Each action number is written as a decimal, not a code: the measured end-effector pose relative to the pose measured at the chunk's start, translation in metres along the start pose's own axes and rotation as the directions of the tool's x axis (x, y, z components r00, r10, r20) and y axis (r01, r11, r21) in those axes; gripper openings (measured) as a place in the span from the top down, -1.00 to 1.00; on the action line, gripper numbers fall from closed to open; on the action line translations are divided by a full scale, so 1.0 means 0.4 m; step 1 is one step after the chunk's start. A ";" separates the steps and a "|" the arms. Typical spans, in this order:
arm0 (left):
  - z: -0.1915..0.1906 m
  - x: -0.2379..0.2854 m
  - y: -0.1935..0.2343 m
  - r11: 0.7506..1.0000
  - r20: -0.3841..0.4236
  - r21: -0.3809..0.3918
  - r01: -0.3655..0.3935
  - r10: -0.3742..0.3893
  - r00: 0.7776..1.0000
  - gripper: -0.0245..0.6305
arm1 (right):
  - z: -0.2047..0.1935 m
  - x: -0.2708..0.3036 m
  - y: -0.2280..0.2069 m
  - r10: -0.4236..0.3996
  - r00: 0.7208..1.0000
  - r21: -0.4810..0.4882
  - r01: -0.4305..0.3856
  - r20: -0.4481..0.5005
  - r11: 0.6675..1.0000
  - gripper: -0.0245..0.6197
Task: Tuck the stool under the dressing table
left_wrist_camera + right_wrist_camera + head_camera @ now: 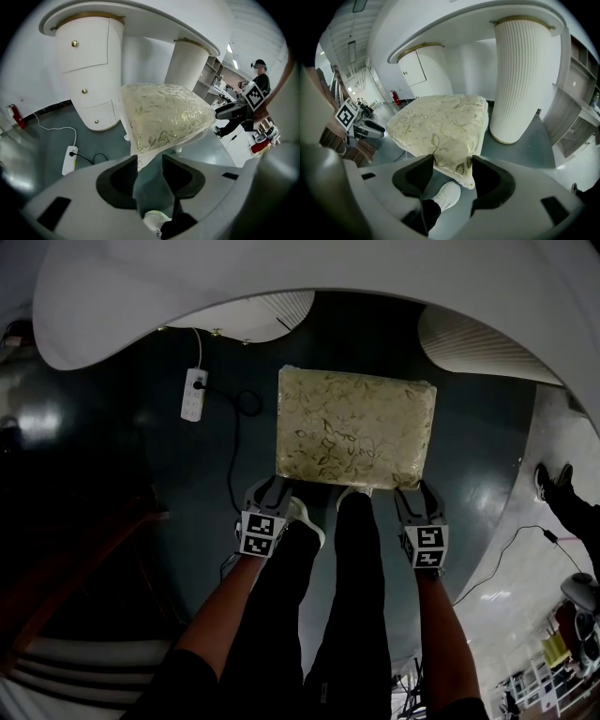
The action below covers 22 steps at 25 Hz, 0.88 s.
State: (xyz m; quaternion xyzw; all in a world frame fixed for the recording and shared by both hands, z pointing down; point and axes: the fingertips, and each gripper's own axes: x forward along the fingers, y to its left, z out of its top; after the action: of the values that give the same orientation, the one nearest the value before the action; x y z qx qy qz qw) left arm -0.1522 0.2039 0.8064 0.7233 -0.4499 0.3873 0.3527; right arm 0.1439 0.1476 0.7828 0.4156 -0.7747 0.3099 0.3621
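Observation:
The stool [356, 427], a rectangular seat with a cream and gold floral cushion, stands on the dark floor in front of the white dressing table [281, 277], facing the gap between its two ribbed pedestals. My left gripper [272, 486] is at the stool's near left corner and my right gripper [417, 493] at its near right corner. In the left gripper view the left gripper [150, 161] is open, with the cushion [164, 115] corner at its tips. In the right gripper view the right gripper [452, 164] is open around the corner of the cushion [440, 122].
A white power strip [193, 395] with a black cable lies on the floor left of the stool. The drawer pedestal [91, 75] and the ribbed column [520, 79] flank the gap. My white shoe [445, 197] is under the stool's near edge. Another person's feet [553, 479] stand at the right.

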 end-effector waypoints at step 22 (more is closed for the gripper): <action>0.033 0.031 0.020 0.999 -0.010 0.040 0.002 -0.002 1.000 0.43 | -0.070 0.015 -0.013 -0.021 0.999 -0.129 0.017 -0.027 0.991 0.16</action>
State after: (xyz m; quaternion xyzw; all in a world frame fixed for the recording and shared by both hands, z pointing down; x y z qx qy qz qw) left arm -0.1526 0.1850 0.8127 0.7287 -0.4395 0.3997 0.3407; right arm 0.1547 0.1646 0.8039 0.3943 -0.7839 0.2617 0.4019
